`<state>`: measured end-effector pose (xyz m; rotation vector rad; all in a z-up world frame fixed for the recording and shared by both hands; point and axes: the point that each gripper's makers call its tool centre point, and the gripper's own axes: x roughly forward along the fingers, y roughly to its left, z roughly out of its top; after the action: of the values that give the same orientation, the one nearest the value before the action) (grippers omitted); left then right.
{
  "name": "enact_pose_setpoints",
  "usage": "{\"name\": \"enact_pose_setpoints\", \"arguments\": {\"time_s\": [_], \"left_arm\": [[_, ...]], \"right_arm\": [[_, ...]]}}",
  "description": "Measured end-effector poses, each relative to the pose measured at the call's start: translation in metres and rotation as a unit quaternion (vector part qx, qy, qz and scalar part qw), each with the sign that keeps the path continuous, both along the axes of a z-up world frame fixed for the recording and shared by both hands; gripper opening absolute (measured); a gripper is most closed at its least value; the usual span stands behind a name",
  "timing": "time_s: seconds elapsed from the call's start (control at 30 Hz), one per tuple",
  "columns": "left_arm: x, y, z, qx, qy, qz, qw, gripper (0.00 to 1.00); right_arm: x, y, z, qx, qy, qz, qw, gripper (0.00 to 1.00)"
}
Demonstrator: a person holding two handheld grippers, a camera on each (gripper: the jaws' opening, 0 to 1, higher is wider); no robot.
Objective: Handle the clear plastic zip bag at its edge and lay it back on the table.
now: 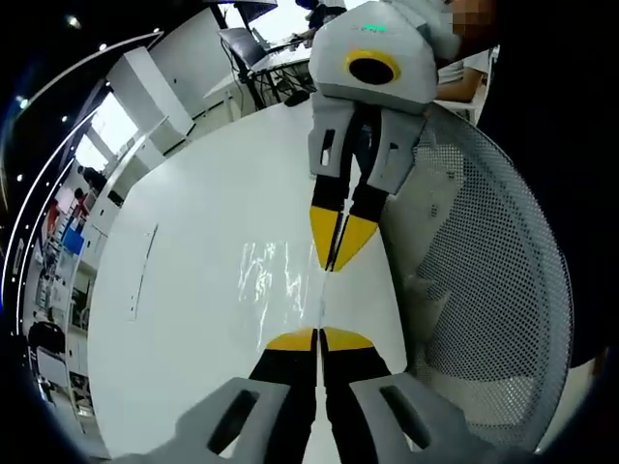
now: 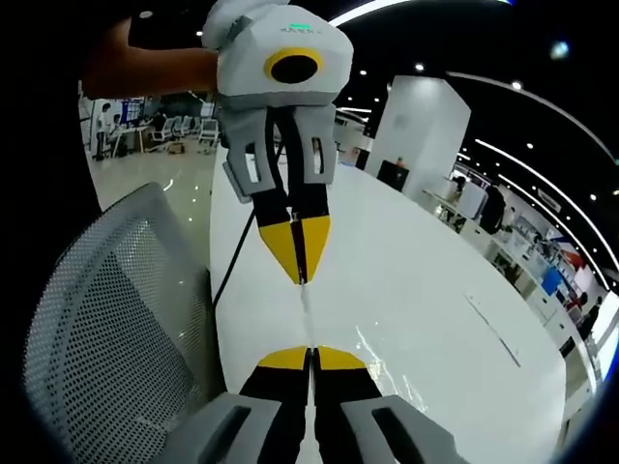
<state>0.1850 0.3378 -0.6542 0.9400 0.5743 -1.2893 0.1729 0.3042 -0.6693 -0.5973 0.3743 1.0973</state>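
With both grippers' jaws pinching opposite edges, left gripper (image 1: 318, 340) and right gripper (image 2: 311, 358) stretch the bag (image 1: 276, 280) taut above the table (image 1: 193, 319).

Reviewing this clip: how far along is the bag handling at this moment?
Done: both grippers have taken the bag's edge. In hand: the left gripper and right gripper, facing each other, are shut on the clear zip bag, stretched between them over the white table. Left: releasing it flat.

You had bright, even light from ceiling lamps and windows. Glare washed the white table (image 1: 193, 290) and glinted off the bag (image 1: 276, 280). Fisheye bending curved the edges; distant background looked soft.
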Motion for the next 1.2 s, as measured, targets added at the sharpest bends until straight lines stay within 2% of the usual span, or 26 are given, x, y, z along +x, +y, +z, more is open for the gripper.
{"name": "enact_pose_setpoints", "arguments": {"time_s": [0.27,0.87,1.2], "left_arm": [[0.002,-0.001,-0.004,-0.005,-0.013,-0.021,0.9997,0.0],[0.004,-0.003,-0.019,-0.003,-0.003,-0.045,0.999,0.0],[0.002,-0.005,-0.02,0.004,-0.003,-0.053,0.9986,0.0]], "right_arm": [[-0.001,0.0,0.0,-0.011,-0.009,0.016,0.9998,0.0],[-0.001,0.003,0.004,-0.012,-0.019,0.034,0.9992,0.0],[0.001,0.002,0.001,-0.013,-0.011,0.027,0.9995,0.0]]}}
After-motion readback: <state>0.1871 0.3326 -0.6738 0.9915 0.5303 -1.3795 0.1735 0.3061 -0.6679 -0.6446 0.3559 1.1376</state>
